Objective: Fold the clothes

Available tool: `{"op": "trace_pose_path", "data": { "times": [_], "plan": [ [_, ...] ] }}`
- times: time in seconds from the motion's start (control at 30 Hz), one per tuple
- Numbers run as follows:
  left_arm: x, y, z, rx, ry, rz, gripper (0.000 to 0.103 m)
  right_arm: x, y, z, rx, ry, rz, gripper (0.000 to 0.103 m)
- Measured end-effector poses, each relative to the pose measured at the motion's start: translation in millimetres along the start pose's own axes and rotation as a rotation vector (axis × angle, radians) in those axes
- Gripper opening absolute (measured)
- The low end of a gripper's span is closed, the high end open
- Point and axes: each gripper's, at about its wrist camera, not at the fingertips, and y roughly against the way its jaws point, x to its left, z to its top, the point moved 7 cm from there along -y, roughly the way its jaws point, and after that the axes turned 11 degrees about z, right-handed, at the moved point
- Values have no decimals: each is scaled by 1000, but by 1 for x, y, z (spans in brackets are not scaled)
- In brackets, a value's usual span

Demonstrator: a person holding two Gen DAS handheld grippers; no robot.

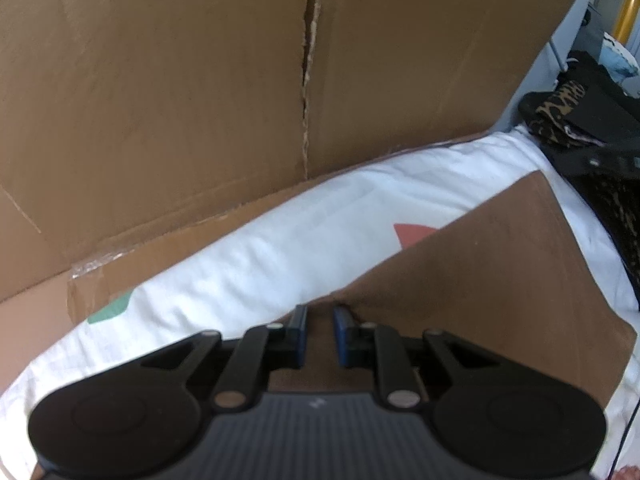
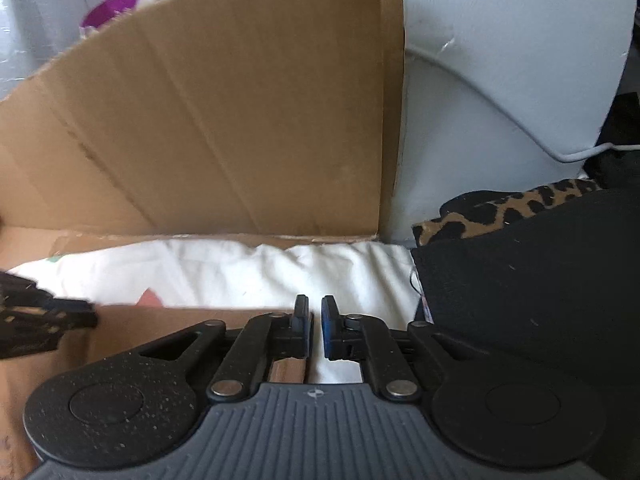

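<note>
Left claw (image 1: 320,332) narrow over board (image 1: 500,272), right claw (image 2: 316,326) narrow at board edge, white garment (image 1: 280,248) flat beneath on cardboard (image 1: 160,80); mid-fold likely, next needing cloth wrapped over board.

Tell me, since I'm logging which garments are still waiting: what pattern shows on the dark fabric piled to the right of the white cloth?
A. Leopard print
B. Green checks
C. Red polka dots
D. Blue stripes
A: the dark pile beside the white cloth shows a tan-and-black leopard print, also visible at the right edge of the left wrist view.
</note>
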Motion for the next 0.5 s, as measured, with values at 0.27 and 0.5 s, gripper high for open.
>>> {"op": "trace_pose_path", "data": {
  "times": [0.27,0.5],
  "plan": [
    [-1,6,3,-9,4,26,17,11,44,-43,50,-66,15,13],
    [7,29,1,-24,44,33,17,10,47,-87,135,-155,17,33]
  ]
}}
